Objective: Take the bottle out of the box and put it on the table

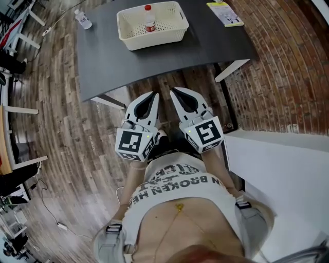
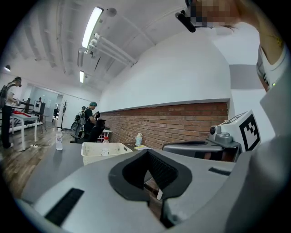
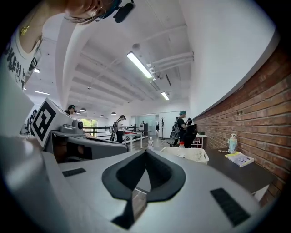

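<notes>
A clear bottle with a red cap (image 1: pixel 149 18) stands upright inside a cream lattice basket (image 1: pixel 134 35) on the far half of a dark grey table (image 1: pixel 103 56). Both grippers are held close to the person's body, short of the table's near edge and far from the basket. My left gripper (image 1: pixel 155 94) is shut with nothing in it, and so is my right gripper (image 1: pixel 172 90). In the left gripper view the basket (image 2: pixel 93 154) and bottle (image 2: pixel 105 146) lie ahead of the shut left gripper (image 2: pixel 146 150). The right gripper view shows the bottle (image 3: pixel 181 146) in the basket (image 3: pixel 193 155) beyond the right gripper (image 3: pixel 146 151).
A second clear bottle (image 1: pixel 82 19) stands at the table's far left corner. A yellow-edged booklet (image 1: pixel 225 13) lies at the far right. A brick wall (image 1: pixel 277 72) runs on the right, wooden floor (image 1: pixel 56 128) on the left. People stand far off in the room.
</notes>
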